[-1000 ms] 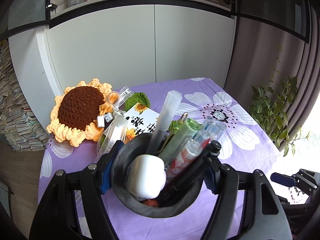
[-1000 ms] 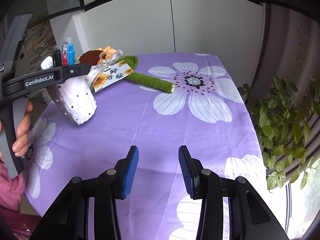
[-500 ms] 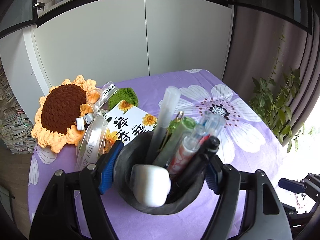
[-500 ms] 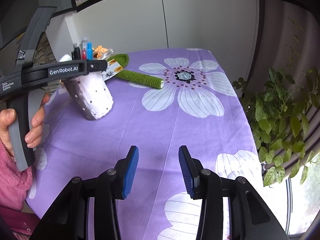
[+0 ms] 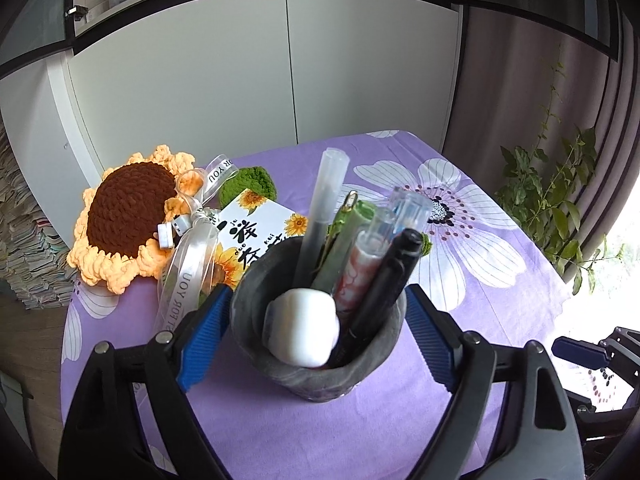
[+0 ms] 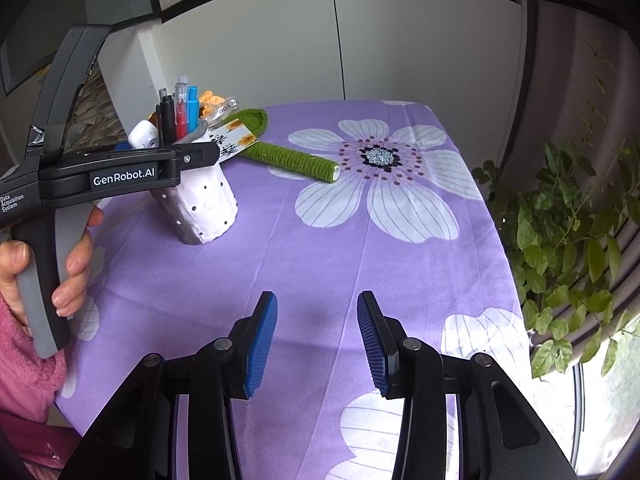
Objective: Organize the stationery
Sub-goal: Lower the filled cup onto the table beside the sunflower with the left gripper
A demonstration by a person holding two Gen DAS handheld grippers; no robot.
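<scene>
A white dotted pen cup [image 5: 320,376] with a grey inside stands on the purple flowered tablecloth [image 6: 360,264]. It holds several pens [image 5: 376,264] and a white rounded eraser-like piece [image 5: 304,328]. My left gripper [image 5: 318,294] straddles the cup's rim. Its jaws are opening, and the blue pads [image 5: 204,332] stand just off the cup's sides. From the right wrist view, the same cup [image 6: 208,208] sits at the left, under the left gripper [image 6: 200,156], which a hand holds. My right gripper [image 6: 316,320] hovers open over bare cloth near the front, with nothing between its fingers.
A crochet sunflower [image 5: 128,216] with a ribbon and a printed card [image 5: 256,228] lies behind the cup. Its green crochet stem [image 6: 296,160] stretches toward the table's middle. A leafy plant [image 6: 568,232] hangs past the right table edge. White cabinet doors [image 5: 280,72] stand behind.
The cup, earlier tilted and gripped in the left jaws, now rests upright on the cloth. The left jaws have spread away from its sides. The right gripper has not moved.
</scene>
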